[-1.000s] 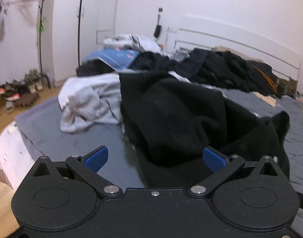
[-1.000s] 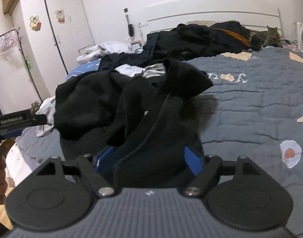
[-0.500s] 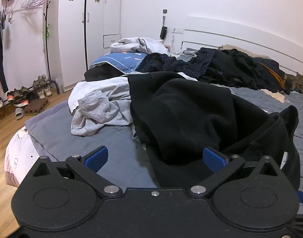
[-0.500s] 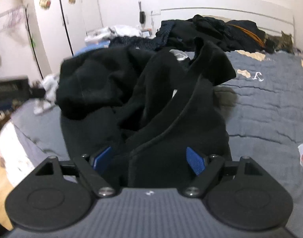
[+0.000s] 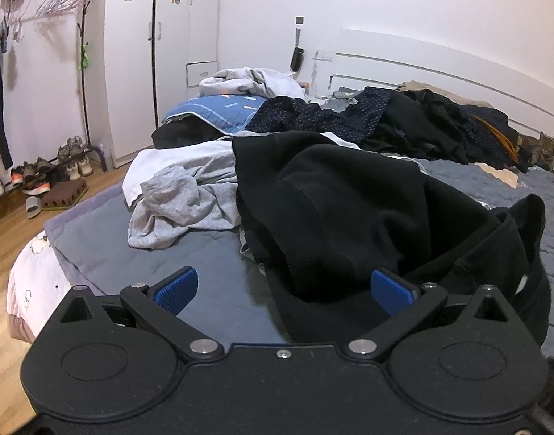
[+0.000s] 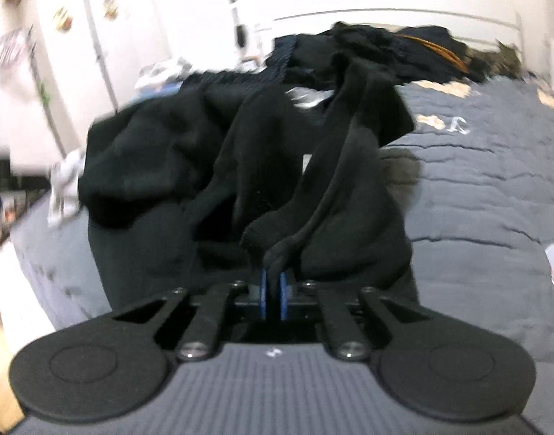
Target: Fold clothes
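My left gripper (image 5: 282, 286) hangs with jaws spread over the bed (image 5: 204, 253), a grey shirt (image 5: 182, 195) left of the black garment (image 5: 331, 210). My right gripper (image 6: 273, 291) pinches that garment's edge; dark clothes (image 6: 385, 47) pile behind.

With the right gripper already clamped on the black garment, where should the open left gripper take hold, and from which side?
The left gripper would best take the black garment at its near edge, which lies low on the grey quilt close to the right-hand pad. Come in low from the foot of the bed, shifting right. That edge looks thin and free, while the bulk behind is bunched. The right gripper holds another fold.
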The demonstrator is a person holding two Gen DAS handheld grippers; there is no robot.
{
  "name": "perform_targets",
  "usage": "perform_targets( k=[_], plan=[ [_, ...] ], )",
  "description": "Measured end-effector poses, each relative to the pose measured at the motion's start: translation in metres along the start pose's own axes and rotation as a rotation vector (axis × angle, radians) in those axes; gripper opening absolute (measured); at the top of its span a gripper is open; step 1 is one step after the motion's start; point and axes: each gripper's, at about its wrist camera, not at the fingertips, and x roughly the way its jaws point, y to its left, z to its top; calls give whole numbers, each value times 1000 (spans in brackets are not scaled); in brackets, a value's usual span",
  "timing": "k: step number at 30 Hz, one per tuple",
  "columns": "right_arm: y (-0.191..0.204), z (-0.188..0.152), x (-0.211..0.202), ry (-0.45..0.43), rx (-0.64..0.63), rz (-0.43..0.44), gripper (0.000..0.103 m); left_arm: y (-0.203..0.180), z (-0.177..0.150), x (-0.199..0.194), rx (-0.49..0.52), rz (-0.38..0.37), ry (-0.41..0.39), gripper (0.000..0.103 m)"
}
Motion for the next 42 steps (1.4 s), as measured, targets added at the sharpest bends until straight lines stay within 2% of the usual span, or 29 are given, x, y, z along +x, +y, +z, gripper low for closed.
perform_targets(
  k=[8,14,19,22,25,29,32,36,38,40,42],
  plan=[
    [-66,34,-48,-153,231,-75,5,-11,8,-6,6,-32,-31,103],
    [-124,45,-78,-223,401,-90,5,-23,15,-11,17,-75,-71,103],
    [-144,38,-62,-76,350,-83,8,-35,13,-2,20,-87,-47,103],
    [-140,31,-60,-53,343,-88,10,-41,10,3,29,-92,-45,103],
    [-138,34,-67,-34,344,-91,19,-46,6,10,18,-97,-26,103],
    [-128,41,-91,-62,353,-172,42,-48,5,16,27,-91,-7,103],
    [-125,52,-114,-73,388,-223,54,-48,5,17,17,-79,-10,103],
    [-125,60,-143,-70,513,-222,64,-46,5,22,-15,-80,16,103],
    [-121,59,-156,-81,524,-270,74,-49,5,21,-2,-65,19,103],
    [-122,58,-161,-86,521,-314,81,-52,6,13,23,-79,6,103],
    [-129,58,-161,-81,522,-321,81,-55,5,3,31,-115,-32,103]
  ],
)
